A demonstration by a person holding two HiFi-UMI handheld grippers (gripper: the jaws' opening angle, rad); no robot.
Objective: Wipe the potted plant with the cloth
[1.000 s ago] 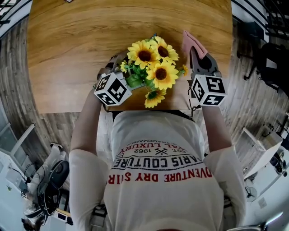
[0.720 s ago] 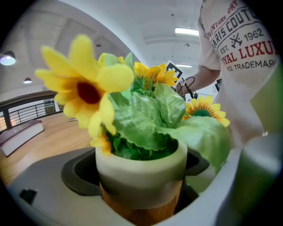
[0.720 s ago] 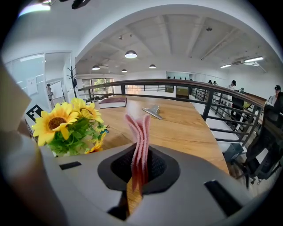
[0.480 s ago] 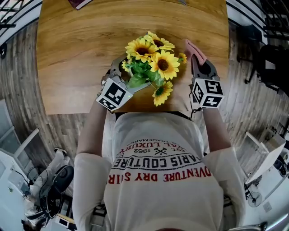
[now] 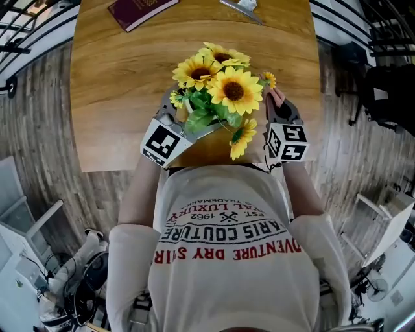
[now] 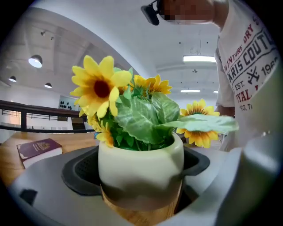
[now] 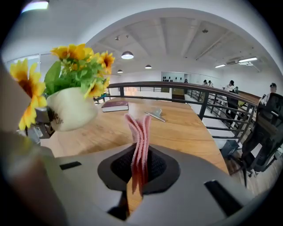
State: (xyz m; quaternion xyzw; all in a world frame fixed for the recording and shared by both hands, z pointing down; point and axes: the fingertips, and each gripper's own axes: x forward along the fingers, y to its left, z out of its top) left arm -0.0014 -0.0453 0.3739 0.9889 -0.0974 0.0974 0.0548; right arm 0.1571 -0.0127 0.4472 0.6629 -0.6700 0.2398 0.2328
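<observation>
Now the potted plant (image 5: 217, 87) is clasped by its cream pot (image 6: 140, 170) between the jaws of the left gripper (image 5: 170, 120), which are closed against the pot's sides. From the right gripper view it appears to be held clear of the wooden table (image 5: 117, 78), close in front of the person's chest. The pink cloth (image 7: 139, 141) is pinched as an upright fold between the nearly closed jaws of the right gripper (image 5: 280, 111). Over the last second this gripper has been drawn inward: the cloth, which was held well apart from the blooms on the right, is now found just beside the rightmost sunflowers, though contact cannot be confirmed. The view has also shifted, so that a dark red book (image 5: 139, 8) at the table's far edge is now taken in. The approach is therefore judged to be all but finished and the wiping itself not yet begun. A gentle stroke across leaves or pot is called for next, and the soft petals could easily be bent.
</observation>
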